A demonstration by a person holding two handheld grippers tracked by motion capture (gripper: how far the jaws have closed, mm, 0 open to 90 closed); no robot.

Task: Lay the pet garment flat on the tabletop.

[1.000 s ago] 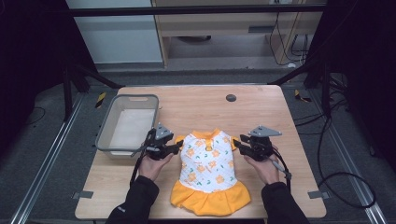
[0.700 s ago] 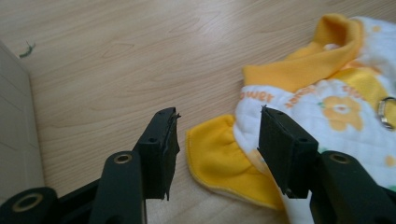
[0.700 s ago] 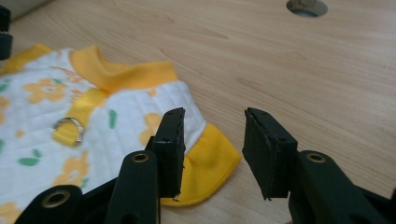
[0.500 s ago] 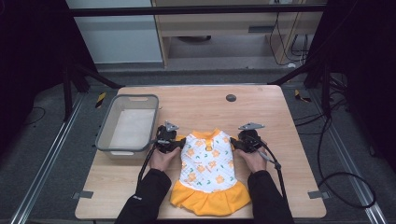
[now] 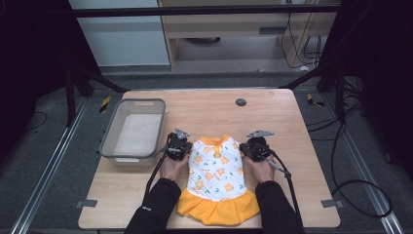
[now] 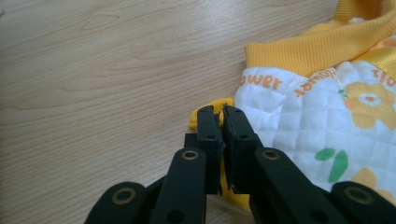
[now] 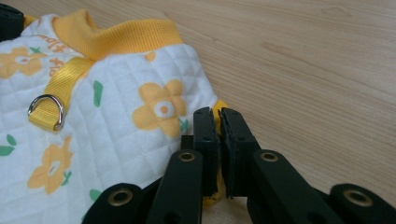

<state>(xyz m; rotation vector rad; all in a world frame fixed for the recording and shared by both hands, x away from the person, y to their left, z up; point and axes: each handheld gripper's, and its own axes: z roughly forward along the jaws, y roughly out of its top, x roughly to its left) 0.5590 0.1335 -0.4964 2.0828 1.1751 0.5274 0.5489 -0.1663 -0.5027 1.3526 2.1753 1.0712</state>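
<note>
Dress (image 5: 216, 175) pinched (apparently) by both hand-held grippers.

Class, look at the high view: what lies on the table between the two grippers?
The small flowered dress lies flat between the left gripper and the right gripper, each shut on one of its yellow sleeve edges, as both gripper views confirm.

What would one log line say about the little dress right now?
left hand-held gripper: just closed on dress edge | right hand-held gripper: just closed on other edge | dress: flat on table | bin: beside
</note>
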